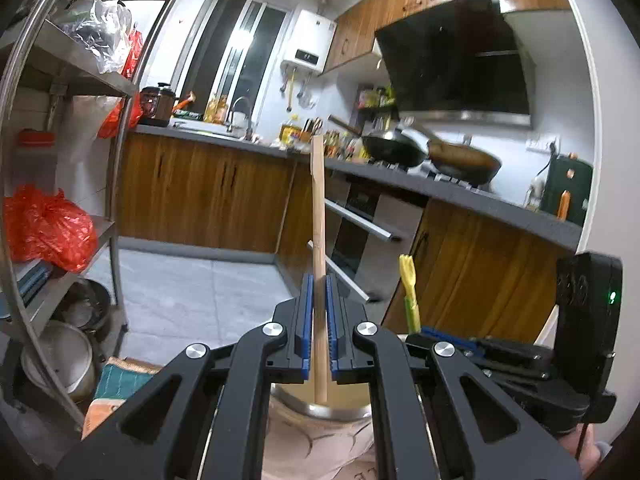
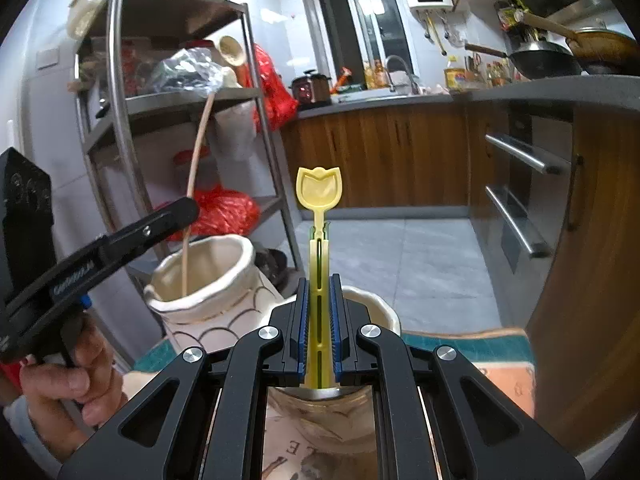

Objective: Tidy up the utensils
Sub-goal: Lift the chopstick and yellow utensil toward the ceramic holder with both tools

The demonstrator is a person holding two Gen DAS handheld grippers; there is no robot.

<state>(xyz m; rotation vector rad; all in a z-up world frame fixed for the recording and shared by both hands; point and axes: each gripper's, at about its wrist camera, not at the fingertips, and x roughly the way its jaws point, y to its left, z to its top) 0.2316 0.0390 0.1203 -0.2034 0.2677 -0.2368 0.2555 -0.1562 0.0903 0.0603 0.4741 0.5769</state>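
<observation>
In the left wrist view my left gripper (image 1: 319, 288) is shut on the handle of a long wooden spoon (image 1: 318, 200), which stands upright. Its lower end dips into a cream ceramic jar (image 1: 320, 440) with a scale pattern. The right wrist view shows that jar (image 2: 208, 272) with the wooden spoon (image 2: 196, 152) in it, bowl end up, and the left gripper (image 2: 188, 210) clamped on the handle. My right gripper (image 2: 319, 284) is shut on a yellow plastic spoon (image 2: 319, 192) with a tulip-shaped head, held upright over a second cream jar (image 2: 372, 304). The yellow spoon (image 1: 408, 280) and the right gripper (image 1: 424, 330) also show at right in the left wrist view.
Both jars stand on a teal and orange patterned mat (image 2: 480, 344). A metal shelf rack (image 2: 120, 120) with red bags and pots stands close behind the left jar. Wooden cabinets with bar handles (image 2: 520, 152) and a counter with woks (image 1: 400, 148) line the far side.
</observation>
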